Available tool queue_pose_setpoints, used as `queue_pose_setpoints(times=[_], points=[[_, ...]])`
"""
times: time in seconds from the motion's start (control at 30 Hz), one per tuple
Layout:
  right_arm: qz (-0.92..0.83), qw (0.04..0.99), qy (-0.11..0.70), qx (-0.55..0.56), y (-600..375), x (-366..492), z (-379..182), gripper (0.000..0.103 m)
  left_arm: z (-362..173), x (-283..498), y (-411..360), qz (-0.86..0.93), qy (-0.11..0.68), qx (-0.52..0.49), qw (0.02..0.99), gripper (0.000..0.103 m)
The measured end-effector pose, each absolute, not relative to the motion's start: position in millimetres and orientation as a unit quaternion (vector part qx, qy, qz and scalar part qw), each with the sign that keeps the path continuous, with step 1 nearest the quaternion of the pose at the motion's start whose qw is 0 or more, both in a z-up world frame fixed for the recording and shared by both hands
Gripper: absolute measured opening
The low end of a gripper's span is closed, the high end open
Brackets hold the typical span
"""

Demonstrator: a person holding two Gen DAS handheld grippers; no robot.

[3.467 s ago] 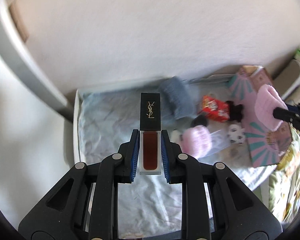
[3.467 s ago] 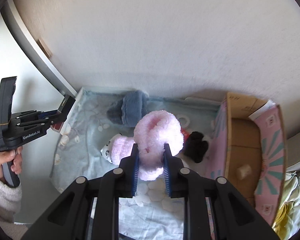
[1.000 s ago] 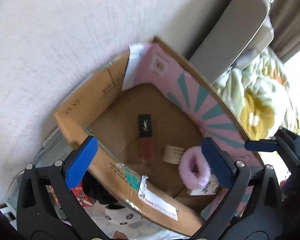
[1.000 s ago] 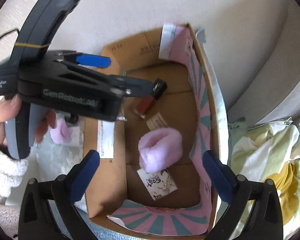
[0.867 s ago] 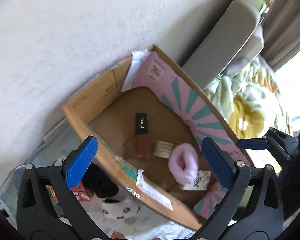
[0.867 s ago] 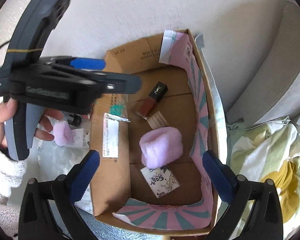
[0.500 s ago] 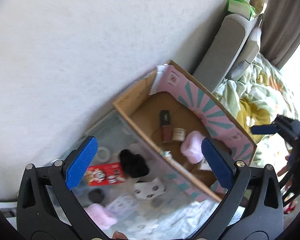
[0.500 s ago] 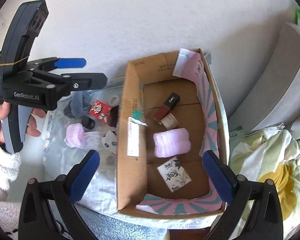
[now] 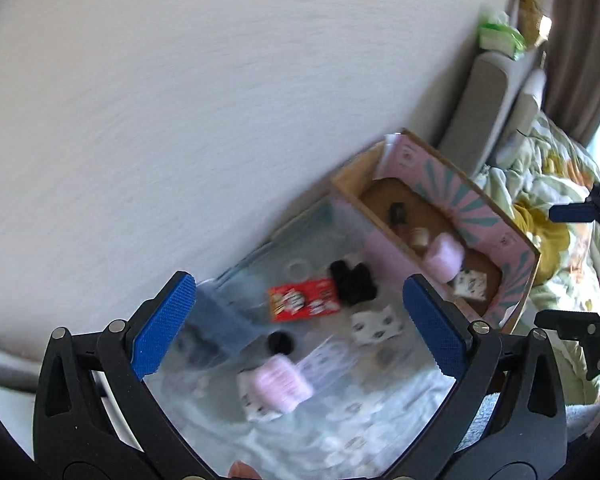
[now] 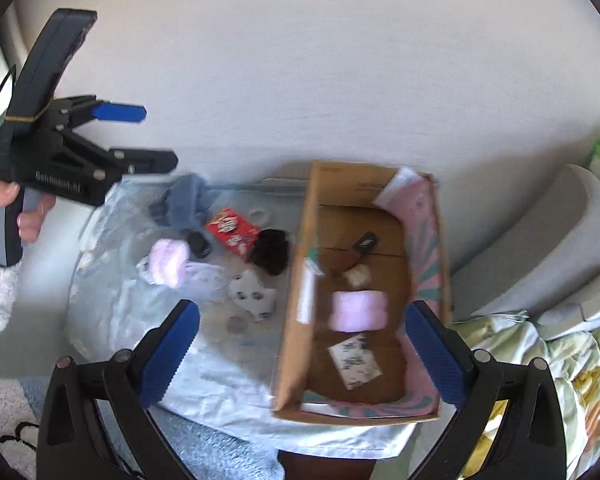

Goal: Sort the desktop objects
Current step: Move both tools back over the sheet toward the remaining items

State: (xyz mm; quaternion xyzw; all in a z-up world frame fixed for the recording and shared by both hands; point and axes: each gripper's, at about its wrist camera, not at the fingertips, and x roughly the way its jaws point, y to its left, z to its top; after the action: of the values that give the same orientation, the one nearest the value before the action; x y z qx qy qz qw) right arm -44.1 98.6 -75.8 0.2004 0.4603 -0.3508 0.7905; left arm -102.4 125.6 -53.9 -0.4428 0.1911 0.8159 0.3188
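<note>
1. Left wrist view: we are holding the left gripper (image 9: 300,328) spread wide and empty above the table; the pink fluffy sock (image 9: 444,258) is lying in the cardboard box (image 9: 512,236), well right.
2. Right wrist view: the right gripper (image 10: 300,352) is also hanging released; only here the hand (image 10: 4,208) is showing.

Pink fluffy roll (image 10: 359,311), dark lipstick tube (image 10: 365,243) and a printed card (image 10: 354,358) lie inside the cardboard box (image 10: 296,320); red packet (image 10: 233,231), black scrunchie (image 10: 271,251) sit beside it.

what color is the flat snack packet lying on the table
Red with white markings, clearest in the left wrist view: snack packet.
</note>
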Motion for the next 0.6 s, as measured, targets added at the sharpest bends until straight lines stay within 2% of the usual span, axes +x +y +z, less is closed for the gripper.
queue_pose_setpoints(times=[0.17,0.37,0.6], points=[[-0.327,0.794,0.473,0.195,111.7,-18.6,-85.8,0.102,-54.0,-98.3,75.6,0.831,0.186,-0.441,0.283,0.103],[-0.247,0.802,0.518,0.167,122.5,18.7,-104.7,0.102,-91.5,-89.1,46.4,0.797,0.206,-0.482,0.301,0.103],[-0.156,0.787,0.588,0.102,121.4,52.8,-139.1,0.102,-161.5,-64.5,60.0,0.716,0.307,-0.492,0.389,0.103]])
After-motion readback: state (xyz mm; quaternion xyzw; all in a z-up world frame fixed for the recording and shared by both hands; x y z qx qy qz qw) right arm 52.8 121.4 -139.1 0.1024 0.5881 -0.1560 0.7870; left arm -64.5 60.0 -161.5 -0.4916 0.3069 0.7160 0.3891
